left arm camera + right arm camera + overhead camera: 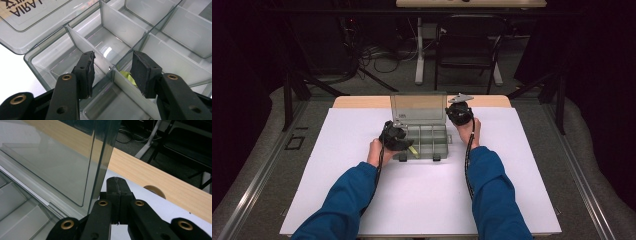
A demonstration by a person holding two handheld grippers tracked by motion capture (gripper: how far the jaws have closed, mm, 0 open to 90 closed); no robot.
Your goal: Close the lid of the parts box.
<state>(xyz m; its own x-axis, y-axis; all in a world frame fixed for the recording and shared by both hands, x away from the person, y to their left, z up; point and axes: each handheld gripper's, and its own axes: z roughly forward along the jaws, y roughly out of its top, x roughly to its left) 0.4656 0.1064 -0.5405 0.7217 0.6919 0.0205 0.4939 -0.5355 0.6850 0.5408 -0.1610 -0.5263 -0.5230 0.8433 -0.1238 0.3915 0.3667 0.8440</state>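
A clear plastic organizer box point(439, 150) with several compartments sits at the far middle of the white sheet, its lid point(418, 106) standing upright. My left gripper point(399, 137) hovers over the box's left side. In the left gripper view it point(113, 62) is open above a divider point(82, 42), with nothing held. A small yellow-green piece point(127, 75) lies in a compartment just below the right jaw, and the same yellow-green piece point(413, 149) is in the high view. My right gripper point(117, 181) is shut and empty, right beside the lid's point(62, 162) side edge; whether it touches the lid I cannot tell.
The white sheet point(362, 190) covers most of a wooden table point(362, 101), whose far strip has a round hole point(155, 191). Beyond the table stand a dark chair point(467, 45), a desk leg and cables on the floor. Blue sleeves come in from the near edge.
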